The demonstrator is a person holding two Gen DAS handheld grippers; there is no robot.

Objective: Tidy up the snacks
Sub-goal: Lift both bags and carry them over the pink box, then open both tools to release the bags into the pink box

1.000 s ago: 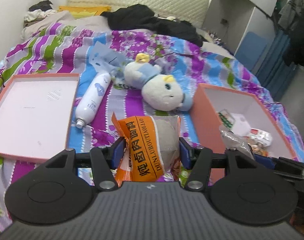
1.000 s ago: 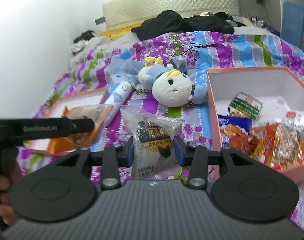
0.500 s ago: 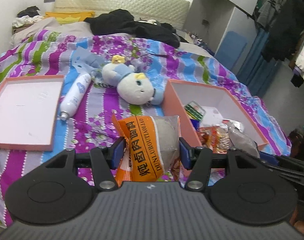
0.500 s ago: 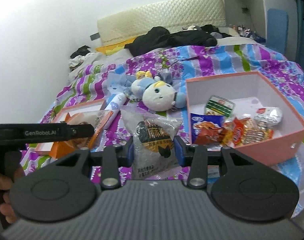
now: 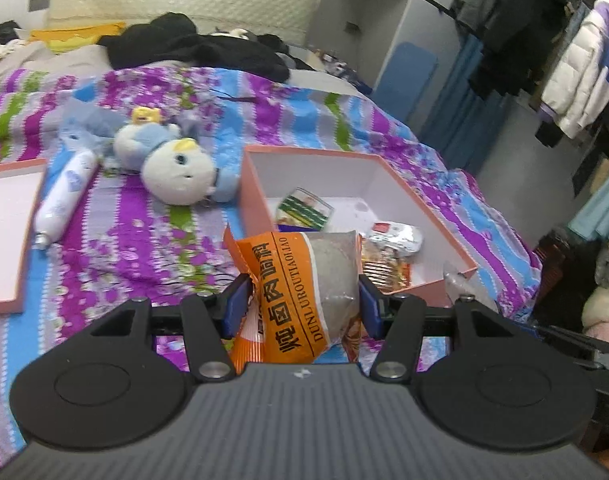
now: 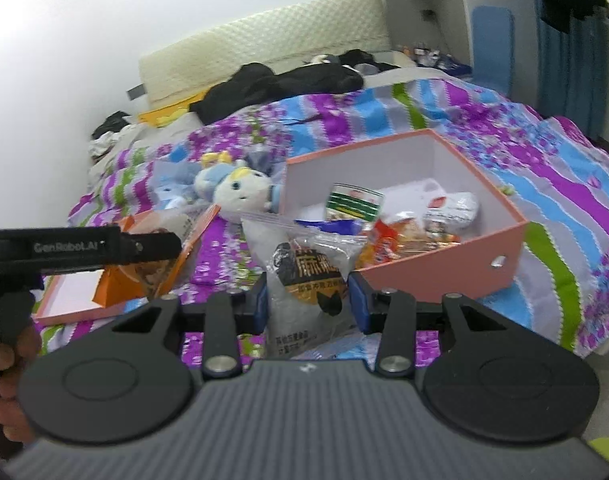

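My left gripper (image 5: 300,306) is shut on an orange and clear snack bag (image 5: 300,280), held above the bed near the front left corner of the pink box (image 5: 424,208). My right gripper (image 6: 308,300) is shut on a clear snack bag with a dark round label (image 6: 308,276), held in front of the same pink box (image 6: 444,264). The box holds several snack packets (image 6: 404,228). The left gripper's arm (image 6: 84,246) with its orange bag (image 6: 156,264) shows at the left of the right wrist view.
A white and blue plush toy (image 5: 176,168) lies left of the box. A white spray bottle (image 5: 64,196) lies next to the pink box lid (image 5: 0,232). Black clothes (image 5: 192,48) lie at the bed's head. Hanging clothes (image 5: 564,60) stand on the right.
Both grippers have swung to the right and pulled back with their bags; the pink box now sits nearer the centre of both views.
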